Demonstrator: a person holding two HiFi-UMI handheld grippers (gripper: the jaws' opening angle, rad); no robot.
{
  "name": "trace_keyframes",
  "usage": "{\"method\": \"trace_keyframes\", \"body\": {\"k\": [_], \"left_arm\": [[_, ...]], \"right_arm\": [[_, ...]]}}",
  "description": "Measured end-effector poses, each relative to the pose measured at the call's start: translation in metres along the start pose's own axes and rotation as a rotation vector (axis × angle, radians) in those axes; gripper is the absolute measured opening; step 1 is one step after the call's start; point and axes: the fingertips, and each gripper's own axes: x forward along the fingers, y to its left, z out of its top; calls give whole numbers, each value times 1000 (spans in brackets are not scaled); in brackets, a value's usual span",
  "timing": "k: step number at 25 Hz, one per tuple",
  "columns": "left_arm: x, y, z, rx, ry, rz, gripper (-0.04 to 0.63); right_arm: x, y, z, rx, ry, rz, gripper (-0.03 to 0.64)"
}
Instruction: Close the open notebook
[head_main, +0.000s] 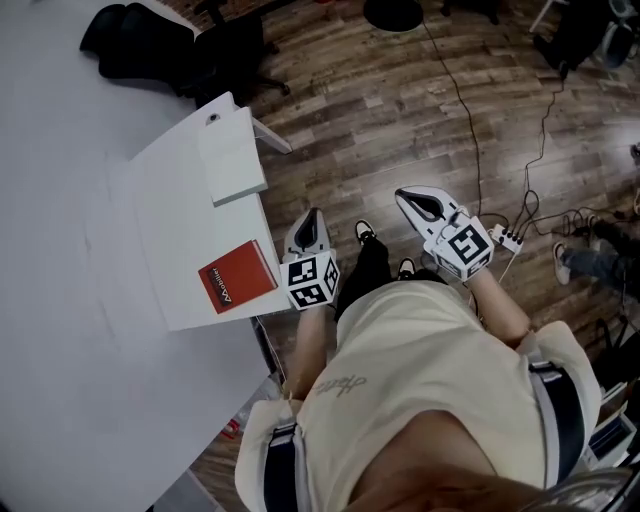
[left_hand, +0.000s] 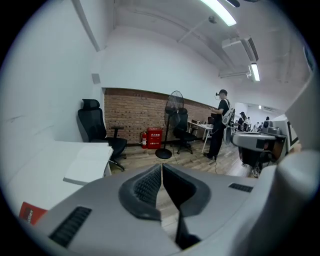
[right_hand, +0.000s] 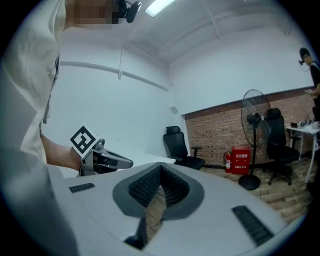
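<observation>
White table (head_main: 80, 330), one closed red rectangular notebook (head_main: 237, 277), one white rectangular pad (head_main: 232, 160), two handheld grippers off its edge, left gripper (head_main: 315, 215) and right gripper (head_main: 405, 197) both clenched, empty.

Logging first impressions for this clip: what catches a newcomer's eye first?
The red rectangular booklet stands out near the edge of the white table, with a thick white notebook lying beyond it. The left gripper and right gripper hang beside the table over the brown wooden floor, jaws shut and empty.

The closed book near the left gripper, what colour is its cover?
The closed book is red with white lettering, clearest in the head view.
</observation>
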Motion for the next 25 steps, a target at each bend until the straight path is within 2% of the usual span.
{"method": "trace_keyframes", "body": {"k": [4,8,12,16,22,25], "left_arm": [[27,30,40,8,-66,9,26],[50,67,65,30,-97,38,26],[73,102,78,42,-92,34,26],[99,132,85,46,-72,25,26],[140,143,107,47,-65,6,26],[161,148,113,30,-67,19,26]], "right_arm": [[39,-15,29,-61,2,15,8],[77,-33,49,-85,10,21,8],[117,-41,54,-81,28,19,8],[151,-42,58,-126,55,19,8],[182,-81,70,-77,30,-23,8],[202,-106,62,-75,46,-4,8]]}}
